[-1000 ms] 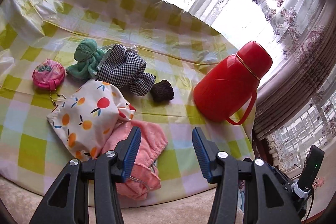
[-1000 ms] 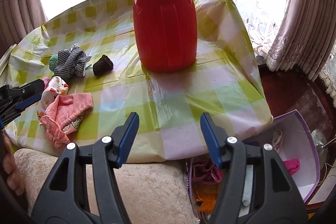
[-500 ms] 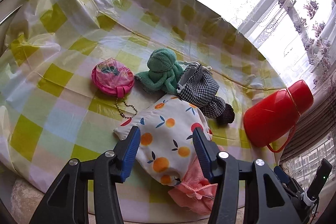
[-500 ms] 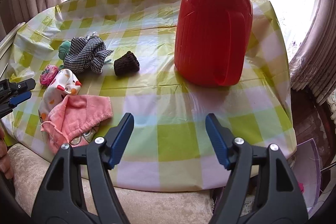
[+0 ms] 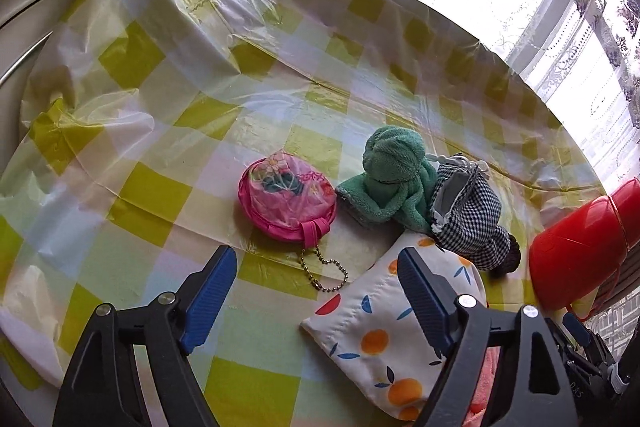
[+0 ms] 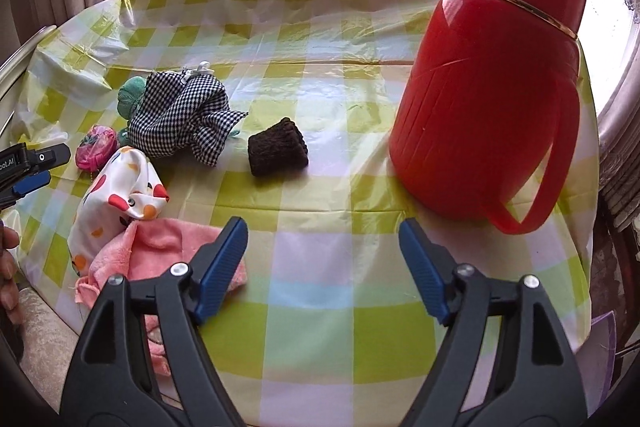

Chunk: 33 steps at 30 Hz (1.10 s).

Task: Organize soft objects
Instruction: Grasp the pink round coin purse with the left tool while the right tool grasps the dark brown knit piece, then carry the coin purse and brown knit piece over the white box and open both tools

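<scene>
Soft items lie on the checked tablecloth [image 5: 160, 131]. A round pink pouch [image 5: 287, 202] with a bead chain, a green towel doll [image 5: 394, 179], a black-and-white gingham pouch [image 5: 466, 215], a fruit-print pouch [image 5: 384, 331] and a pink cloth [image 6: 160, 247] sit close together. A dark brown knitted piece [image 6: 278, 147] lies apart. My left gripper [image 5: 316, 291] is open and empty, above the cloth just before the pink pouch's chain. My right gripper [image 6: 322, 263] is open and empty, near the front edge, right of the pink cloth.
A tall red thermos jug [image 6: 492, 83] with a handle stands at the right of the table. Curtains and a bright window lie behind. A beige cushion edge [image 6: 40, 339] is below the table's front. The left gripper shows at the left edge of the right wrist view [image 6: 28, 167].
My left gripper swung left, from over the pink cloth and fruit-print pouch to near the pink pouch. My right gripper moved forward over the table. Both stayed open.
</scene>
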Motion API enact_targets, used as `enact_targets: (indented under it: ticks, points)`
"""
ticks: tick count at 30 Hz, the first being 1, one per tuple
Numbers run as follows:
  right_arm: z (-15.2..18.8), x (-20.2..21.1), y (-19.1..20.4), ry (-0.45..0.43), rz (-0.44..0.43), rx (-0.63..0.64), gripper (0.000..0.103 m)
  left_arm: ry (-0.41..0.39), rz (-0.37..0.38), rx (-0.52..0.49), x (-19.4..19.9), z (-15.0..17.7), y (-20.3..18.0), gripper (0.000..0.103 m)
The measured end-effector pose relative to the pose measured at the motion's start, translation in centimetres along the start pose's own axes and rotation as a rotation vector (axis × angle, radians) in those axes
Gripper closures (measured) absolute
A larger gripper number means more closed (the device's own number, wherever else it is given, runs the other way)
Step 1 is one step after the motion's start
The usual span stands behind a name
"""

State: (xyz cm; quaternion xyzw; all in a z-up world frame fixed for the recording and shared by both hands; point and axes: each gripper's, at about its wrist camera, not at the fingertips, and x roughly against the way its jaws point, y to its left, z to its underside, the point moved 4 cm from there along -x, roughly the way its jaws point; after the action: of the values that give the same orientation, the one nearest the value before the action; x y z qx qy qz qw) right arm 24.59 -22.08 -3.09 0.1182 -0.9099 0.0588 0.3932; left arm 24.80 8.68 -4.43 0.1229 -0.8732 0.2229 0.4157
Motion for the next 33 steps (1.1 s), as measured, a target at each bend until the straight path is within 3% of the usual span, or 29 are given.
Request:
enact_targets:
  ticks: [6,14,23,27,28,29,30,33]
  points:
    - [-1.6,-2.8,1.1,0.015,-0.013,0.015,0.017,0.052,-0.060,-0.062,-3.1,-1.1,0.4,0.019]
    - [-3.3,-6.8,2.6,0.024,-0.003,0.055,0.016,0.100,-0.082,-0.124,-6.0,-1.7,0.6,0.018]
    - [-4.2,-9.7,3.0,0.041,-0.005,0.077,0.016,0.080,-0.132,-0.222,-7.2,-2.2,0.0,0.015]
    - [-4.5,-10.6,2.9,0.046,-0.015,0.075,0.017,0.073,-0.153,-0.272,-7.4,-2.0,-0.4,0.018]
    - [-4.6,-10.7,2.9,0.050,-0.016,0.074,0.020,0.072,-0.153,-0.274,-7.4,-2.0,-0.4,0.023]
    - [-4.6,-10.8,2.9,0.056,-0.029,0.072,0.029,0.068,-0.150,-0.276,-7.2,-2.0,-0.4,0.027]
    - [-4.6,-10.7,2.9,0.053,-0.046,0.068,0.038,0.070,-0.149,-0.277,-7.2,-2.0,-0.4,0.028]
    - [-4.4,-10.3,3.4,0.041,-0.038,0.091,0.052,0.065,-0.143,-0.272,-7.0,-1.9,-0.3,0.030]
